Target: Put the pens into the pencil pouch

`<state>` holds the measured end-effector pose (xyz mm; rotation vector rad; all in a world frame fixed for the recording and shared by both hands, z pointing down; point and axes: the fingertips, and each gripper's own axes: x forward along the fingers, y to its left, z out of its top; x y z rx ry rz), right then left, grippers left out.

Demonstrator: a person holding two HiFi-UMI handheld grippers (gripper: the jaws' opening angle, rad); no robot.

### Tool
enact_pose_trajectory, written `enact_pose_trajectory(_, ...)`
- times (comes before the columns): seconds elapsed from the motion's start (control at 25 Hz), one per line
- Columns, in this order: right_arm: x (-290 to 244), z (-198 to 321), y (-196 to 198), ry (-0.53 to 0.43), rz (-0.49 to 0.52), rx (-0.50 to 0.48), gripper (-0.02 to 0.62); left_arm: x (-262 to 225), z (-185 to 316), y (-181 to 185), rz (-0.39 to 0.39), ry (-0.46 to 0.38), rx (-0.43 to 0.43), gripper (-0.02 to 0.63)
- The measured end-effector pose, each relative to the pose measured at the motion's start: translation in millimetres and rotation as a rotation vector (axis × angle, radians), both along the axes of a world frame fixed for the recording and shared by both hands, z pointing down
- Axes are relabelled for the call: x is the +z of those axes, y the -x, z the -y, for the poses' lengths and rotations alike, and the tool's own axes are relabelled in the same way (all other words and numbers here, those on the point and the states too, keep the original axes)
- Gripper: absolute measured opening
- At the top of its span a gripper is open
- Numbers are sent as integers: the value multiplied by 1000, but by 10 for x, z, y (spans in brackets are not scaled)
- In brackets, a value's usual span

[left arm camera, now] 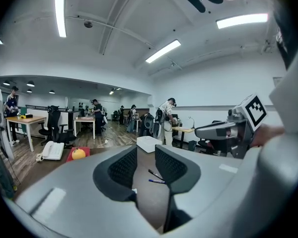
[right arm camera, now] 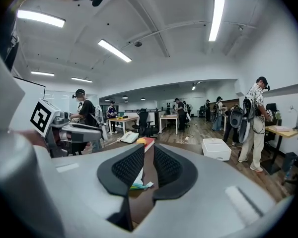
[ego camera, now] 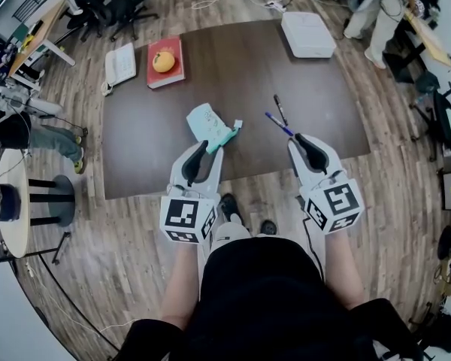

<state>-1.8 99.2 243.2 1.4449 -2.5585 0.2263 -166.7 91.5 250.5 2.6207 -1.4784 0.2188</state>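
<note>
Grey ribbed pads line both tools. The left gripper has its jaws released, a narrow gap between them and nothing in it. The right gripper stands the same way - slightly parted, empty. Both are held over the near edge of the dark brown table.

Just ahead of the left gripper lies the pencil pouch, pale with a teal edge, flat on the table. Whether its mouth is open cannot be made out from the head view. Just ahead of the right gripper lie two pens, side by side and outside the pouch: a blue pen nearer, a black pen beyond it.

At the far left corner rests a red book with an orange fruit on top; a white telephone lies beside it. A white box sits at the far right corner.
</note>
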Motion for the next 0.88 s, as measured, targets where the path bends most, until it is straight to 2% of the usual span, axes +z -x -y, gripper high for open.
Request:
enact_pose_trajectory(0.4,29,427,177,20,-20,18,87,142,460,120,20,39,68,166)
enact_pose_trajectory(0.88,267,782,307,83,-23,87,100,492,852,285,65,108,145,186)
